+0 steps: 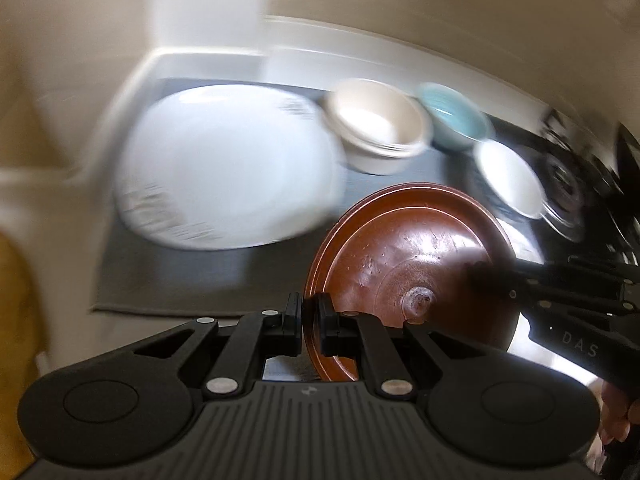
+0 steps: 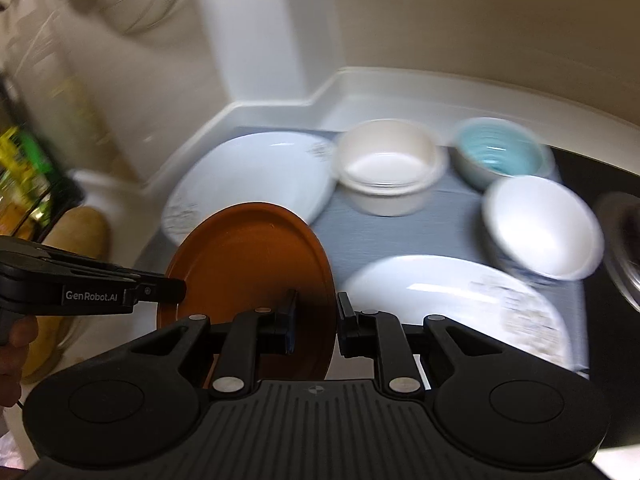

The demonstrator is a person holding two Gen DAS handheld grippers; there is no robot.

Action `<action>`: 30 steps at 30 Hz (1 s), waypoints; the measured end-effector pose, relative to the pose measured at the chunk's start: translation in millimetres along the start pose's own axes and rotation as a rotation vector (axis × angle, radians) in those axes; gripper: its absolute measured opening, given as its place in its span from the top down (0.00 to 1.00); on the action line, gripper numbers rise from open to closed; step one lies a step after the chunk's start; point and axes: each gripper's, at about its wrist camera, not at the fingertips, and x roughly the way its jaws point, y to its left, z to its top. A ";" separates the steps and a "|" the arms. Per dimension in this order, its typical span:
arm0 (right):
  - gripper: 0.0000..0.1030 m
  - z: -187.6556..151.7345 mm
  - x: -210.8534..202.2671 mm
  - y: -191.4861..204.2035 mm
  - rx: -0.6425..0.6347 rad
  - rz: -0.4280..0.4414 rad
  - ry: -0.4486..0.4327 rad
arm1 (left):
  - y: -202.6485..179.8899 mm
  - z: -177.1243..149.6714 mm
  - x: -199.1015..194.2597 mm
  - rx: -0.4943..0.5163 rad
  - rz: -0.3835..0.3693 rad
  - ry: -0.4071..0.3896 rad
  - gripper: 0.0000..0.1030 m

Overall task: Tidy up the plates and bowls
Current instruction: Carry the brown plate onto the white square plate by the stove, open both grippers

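Brown plate [image 1: 404, 256] on edge, opposite rims pinched tight between left tongs [image 1: 310, 320] and right tongs [image 2: 316, 318].

Brown plate [image 1: 404, 256]: glossy, scuffed underside; grey mat [image 2: 404, 232]: matt woven cloth; white bowls [image 2: 386, 168] and turquoise bowl [image 2: 496, 152]: smooth glazed ceramic; gripper bodies: matt black plastic.

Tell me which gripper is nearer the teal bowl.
Right. The right gripper clamps the brown plate on its side facing the teal bowl. The left gripper holds the plate's opposite rim, farther from the bowl.
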 end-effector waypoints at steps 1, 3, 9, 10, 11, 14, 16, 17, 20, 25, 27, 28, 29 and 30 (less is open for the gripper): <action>0.80 -2.2 -4.2 -8.8 0.016 -0.020 -0.003 | -10.7 2.7 5.0 0.022 -0.017 0.007 0.92; 0.80 -9.0 -11.6 -26.3 0.053 -0.062 -0.003 | -31.2 6.3 15.1 0.069 -0.044 0.020 0.92; 0.79 -29.7 -19.8 -71.7 0.149 -0.155 0.014 | -80.9 8.4 51.6 0.182 -0.081 0.081 0.92; 0.79 -33.4 -18.9 -77.8 0.162 -0.160 0.020 | -85.6 7.8 58.2 0.193 -0.078 0.094 0.92; 0.79 -37.2 -16.8 -83.2 0.173 -0.164 0.024 | -89.4 7.1 63.9 0.199 -0.075 0.107 0.92; 0.79 -46.3 -7.3 -93.0 0.188 -0.168 0.044 | -97.5 6.7 76.8 0.212 -0.060 0.132 0.92; 0.79 -49.7 -1.2 -98.8 0.199 -0.162 0.058 | -100.0 5.4 80.2 0.214 -0.055 0.137 0.92; 0.79 -51.0 1.8 -100.6 0.200 -0.163 0.067 | -101.0 5.3 80.3 0.217 -0.052 0.137 0.92; 0.77 -52.9 6.4 -104.8 0.192 -0.175 0.067 | -104.3 5.3 79.9 0.226 -0.047 0.118 0.92; 0.55 -50.6 1.9 -110.0 0.156 -0.206 0.060 | -106.7 5.5 58.4 0.257 -0.012 0.010 0.51; 0.46 -49.4 -7.2 -113.4 0.168 -0.187 0.034 | -103.4 7.2 53.2 0.240 0.013 -0.026 0.36; 0.37 -48.2 -10.5 -116.1 0.178 -0.198 0.023 | -100.6 7.8 51.6 0.230 0.022 -0.036 0.33; 0.33 -47.6 -13.1 -118.6 0.188 -0.225 0.014 | -97.2 8.2 51.4 0.219 0.025 -0.037 0.29; 0.31 -47.9 -16.0 -121.5 0.193 -0.241 0.005 | -93.8 8.4 52.9 0.206 0.026 -0.032 0.28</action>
